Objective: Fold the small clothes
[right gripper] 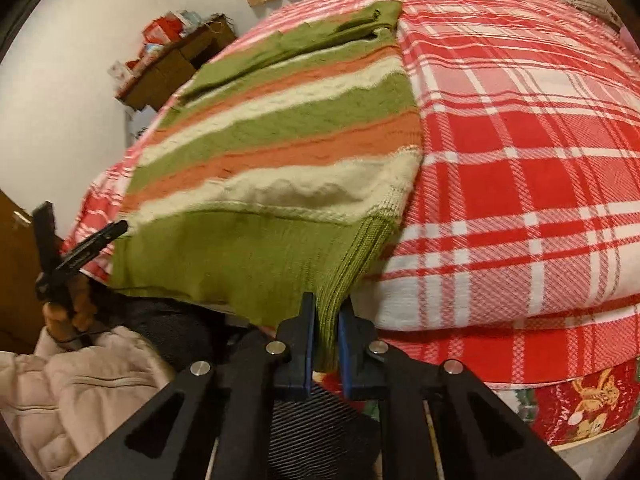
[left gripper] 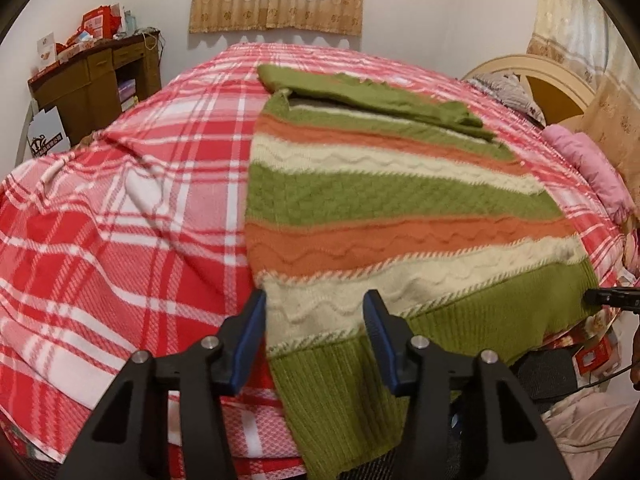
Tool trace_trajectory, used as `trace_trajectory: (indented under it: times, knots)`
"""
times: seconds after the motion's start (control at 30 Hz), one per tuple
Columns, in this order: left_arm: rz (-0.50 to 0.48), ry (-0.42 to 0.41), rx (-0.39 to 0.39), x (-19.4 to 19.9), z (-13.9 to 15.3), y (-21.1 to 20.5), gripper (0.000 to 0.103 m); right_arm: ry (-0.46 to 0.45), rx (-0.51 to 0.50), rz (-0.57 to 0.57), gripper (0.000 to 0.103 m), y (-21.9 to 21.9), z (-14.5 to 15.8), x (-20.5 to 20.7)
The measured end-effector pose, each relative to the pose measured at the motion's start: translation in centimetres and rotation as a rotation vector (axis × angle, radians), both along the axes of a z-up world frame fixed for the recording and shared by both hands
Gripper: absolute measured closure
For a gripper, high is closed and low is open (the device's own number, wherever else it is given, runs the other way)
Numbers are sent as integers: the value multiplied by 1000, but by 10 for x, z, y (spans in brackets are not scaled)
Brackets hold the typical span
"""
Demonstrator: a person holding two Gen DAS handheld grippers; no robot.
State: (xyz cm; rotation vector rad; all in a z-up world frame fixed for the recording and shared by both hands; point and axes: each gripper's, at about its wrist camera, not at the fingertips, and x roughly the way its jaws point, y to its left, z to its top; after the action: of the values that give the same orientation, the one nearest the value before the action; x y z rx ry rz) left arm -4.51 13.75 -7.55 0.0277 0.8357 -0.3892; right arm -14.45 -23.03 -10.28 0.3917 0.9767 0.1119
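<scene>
A knitted sweater (left gripper: 384,200) with green, orange and cream stripes lies on the red plaid bed, a green sleeve folded across its top. Its green ribbed hem hangs over the near bed edge. My left gripper (left gripper: 316,300) is open, its blue pads either side of the hem's left corner without closing on it. My right gripper (right gripper: 328,312) is shut on the hem's right corner (right gripper: 344,280). The sweater fills the middle of the right wrist view (right gripper: 280,136). The left gripper (right gripper: 80,248) shows at that view's left edge, and the right gripper's tip (left gripper: 608,298) at the left wrist view's right edge.
The red plaid blanket (left gripper: 120,220) covers the bed. A wooden cabinet (left gripper: 96,80) with boxes stands at the far left. A headboard (left gripper: 552,84) and pink pillow (left gripper: 592,164) are at the right. A beige padded jacket (right gripper: 80,392) lies below the bed edge.
</scene>
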Motion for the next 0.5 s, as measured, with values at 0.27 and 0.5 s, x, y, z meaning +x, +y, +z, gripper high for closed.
trace_trajectory:
  times: [0.27, 0.5]
  knots:
    - [29, -106, -6, 0, 36, 12, 51, -151, 167, 20, 94, -5, 41, 28]
    - [67, -149, -5, 8, 52, 26, 51, -250, 114, -30, 94, -20, 70, 83]
